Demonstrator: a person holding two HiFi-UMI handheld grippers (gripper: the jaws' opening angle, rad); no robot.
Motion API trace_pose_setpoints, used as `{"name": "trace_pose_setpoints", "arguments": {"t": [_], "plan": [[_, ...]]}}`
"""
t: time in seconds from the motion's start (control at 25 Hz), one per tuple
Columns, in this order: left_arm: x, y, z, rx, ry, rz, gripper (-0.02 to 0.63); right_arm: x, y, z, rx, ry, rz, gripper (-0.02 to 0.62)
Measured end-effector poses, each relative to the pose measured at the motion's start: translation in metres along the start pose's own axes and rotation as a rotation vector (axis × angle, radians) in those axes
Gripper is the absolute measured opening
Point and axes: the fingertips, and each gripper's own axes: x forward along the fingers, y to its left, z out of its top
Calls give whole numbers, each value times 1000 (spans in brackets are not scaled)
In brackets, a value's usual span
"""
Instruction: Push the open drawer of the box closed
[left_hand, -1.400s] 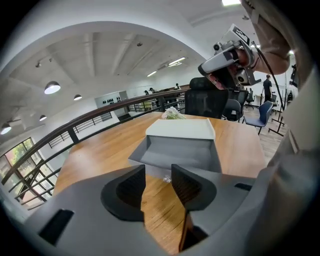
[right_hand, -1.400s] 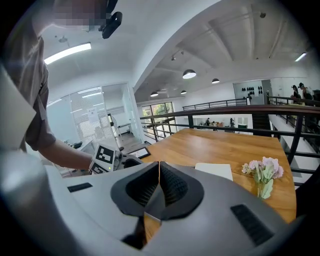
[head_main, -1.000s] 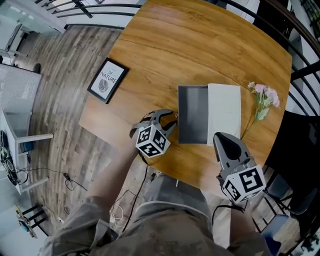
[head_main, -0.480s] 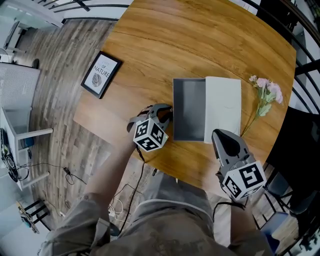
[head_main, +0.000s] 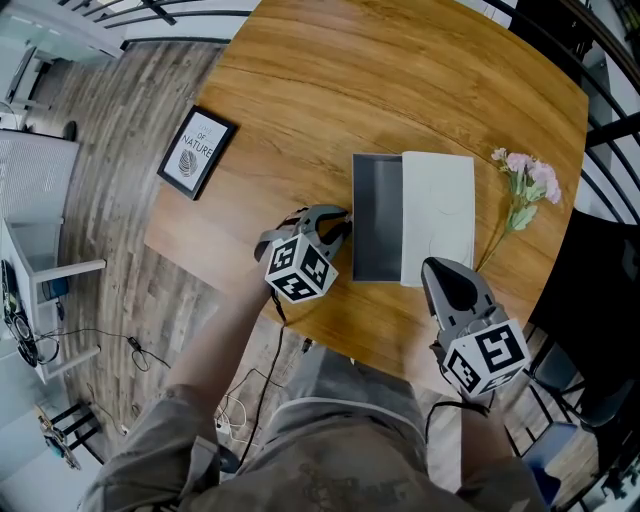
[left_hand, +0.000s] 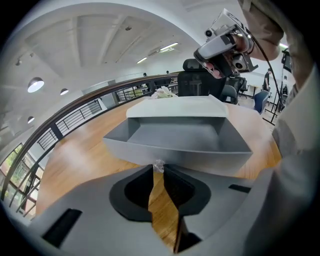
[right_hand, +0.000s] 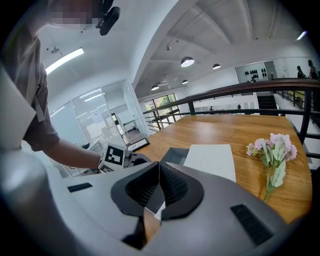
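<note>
Our left hand-held gripper (head_main: 343, 222) has its jaws pinched on a small clear knob (left_hand: 158, 165) at the front of the grey drawer (head_main: 378, 230), which stands partly out of the white box (head_main: 438, 215) beyond it. Our right hand-held gripper (head_main: 440, 270) is closed and empty, with the box just ahead on the bench (head_main: 400, 80).

The round wooden table (head_main: 400, 90) carries a framed print (head_main: 197, 154), perhaps of a leaf, at its left edge. A white box (head_main: 438, 215) with an open grey drawer (head_main: 377, 230) lies mid-table, with pink flowers (head_main: 525, 190) beside it.
</note>
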Motion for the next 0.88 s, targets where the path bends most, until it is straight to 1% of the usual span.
{"name": "trace_pose_setpoints", "arguments": {"t": [0.16,0.48,0.6,0.68,0.76,0.88], "plan": [[14,-10,18,28,1,-32,75,-4,-4,2,9,-7,-9,33],[37,-22,47,1,-42,-83,75,-19,-20,-3,46,-18,-58,33],[46,-29,60,8,-61,-101,75,-27,-26,-8,63,-23,-89,32],[49,-29,64,12,-56,-104,77,-30,-28,-10,74,-33,-101,34],[52,-29,65,-11,-45,-114,77,-33,-31,-12,83,-37,-110,33],[53,-29,64,-83,-46,-133,78,-38,-34,-15,96,-43,-123,32]]}}
